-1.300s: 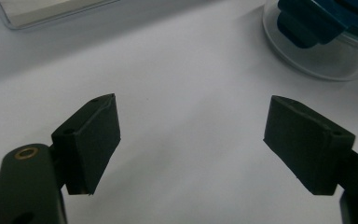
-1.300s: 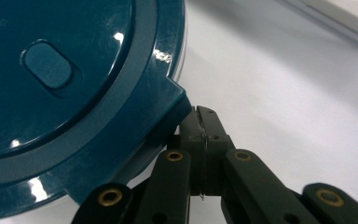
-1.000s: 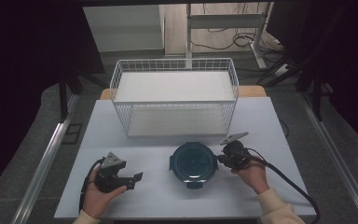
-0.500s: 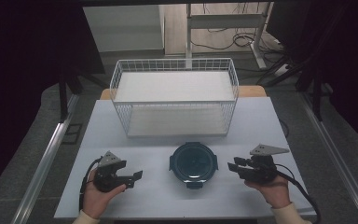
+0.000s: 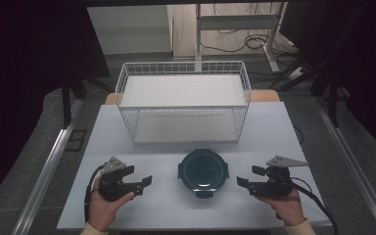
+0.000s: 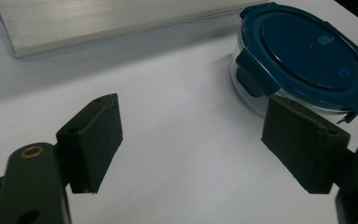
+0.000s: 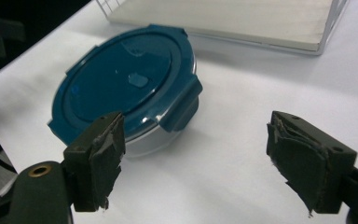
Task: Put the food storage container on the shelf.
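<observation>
In the high view the round container sat on the white desk between the left gripper and right gripper, touching neither, near the wire basket; each gripper view showed wide-open, empty jaws, the container lying beyond them.
</observation>
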`<state>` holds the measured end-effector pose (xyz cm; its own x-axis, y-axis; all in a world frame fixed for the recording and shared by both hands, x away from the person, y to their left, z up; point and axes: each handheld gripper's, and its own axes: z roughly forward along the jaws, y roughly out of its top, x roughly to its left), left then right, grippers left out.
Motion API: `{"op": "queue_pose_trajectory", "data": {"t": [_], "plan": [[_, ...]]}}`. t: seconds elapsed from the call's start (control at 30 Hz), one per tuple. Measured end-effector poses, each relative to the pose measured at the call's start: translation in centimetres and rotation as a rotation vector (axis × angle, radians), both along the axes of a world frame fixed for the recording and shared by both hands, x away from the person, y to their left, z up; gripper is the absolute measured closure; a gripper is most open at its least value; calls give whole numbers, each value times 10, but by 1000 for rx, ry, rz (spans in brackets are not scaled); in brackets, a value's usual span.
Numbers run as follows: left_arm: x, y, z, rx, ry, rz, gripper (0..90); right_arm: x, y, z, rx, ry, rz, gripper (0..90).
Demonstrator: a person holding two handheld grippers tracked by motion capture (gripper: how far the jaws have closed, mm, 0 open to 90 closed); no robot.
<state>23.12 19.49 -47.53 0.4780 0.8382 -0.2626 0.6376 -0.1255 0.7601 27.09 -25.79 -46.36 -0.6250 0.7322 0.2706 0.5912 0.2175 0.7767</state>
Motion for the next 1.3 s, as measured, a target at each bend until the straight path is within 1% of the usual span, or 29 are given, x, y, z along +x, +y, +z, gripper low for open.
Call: {"op": "queue_pose_trajectory", "data": {"t": [0.07, 0.13, 0.2, 0.23, 0.27, 0.33, 0.37, 0.43, 0.5, 0.57, 0.67, 0.73, 0.8, 0.83, 0.9, 0.97, 1.03, 1.1, 1.23, 1.3], "plan": [[1, 0, 0, -11, 8, -4, 195, 0, -1, 2, 20, 0, -1, 189], [4, 0, 1, -24, 15, -10, 187, 1, -2, 5, 24, -3, -5, 184], [5, 1, 2, -26, 17, -15, 180, 0, -3, 9, 12, -33, -31, 184], [5, 0, 2, -27, 14, -15, 179, -1, -3, 13, 0, -57, -39, 184], [5, 0, 3, -27, 15, -17, 178, -2, -3, 16, 4, -70, -38, 185], [6, -1, 6, -34, 11, -19, 175, -4, -2, 22, 13, -77, -30, 185], [6, -2, 7, -38, 9, -22, 175, -4, -1, 23, 8, -77, -22, 184], [7, -5, 9, -47, 10, -27, 175, -5, 2, 23, 9, -63, -7, 183], [8, -8, 10, -65, 22, -39, 171, -4, 6, 21, 15, -25, 3, 174], [10, -11, 11, -81, 32, -48, 166, -4, 11, 19, 8, -12, 15, 168], [14, -16, 13, -104, 45, -59, 155, -3, 20, 20, 30, 12, 40, 163], [17, -20, 15, -117, 52, -68, 151, -2, 28, 21, 36, 28, 52, 156], [20, -25, 17, -125, 60, -81, 147, 0, 40, 23, 14, 33, 58, 146], [22, -28, 17, -127, 63, -86, 146, 1, 45, 23, 18, 39, 64, 140], [26, -34, 17, -131, 73, -96, 146, 5, 55, 22, 35, 67, 73, 132], [30, -39, 17, -138, 87, -106, 142, 12, 63, 20, 32, 87, 70, 129], [34, -43, 15, -147, 105, -110, 137, 20, 67, 17, 52, 109, 67, 129], [38, -46, 13, -157, 122, -113, 131, 26, 69, 15, 49, 122, 49, 129], [44, -51, 9, -177, 146, -116, 125, 31, 66, 9, 34, 136, 26, 127], [46, -55, 6, -178, 158, -123, 124, 34, 61, 5, 44, 148, 14, 126]]}}
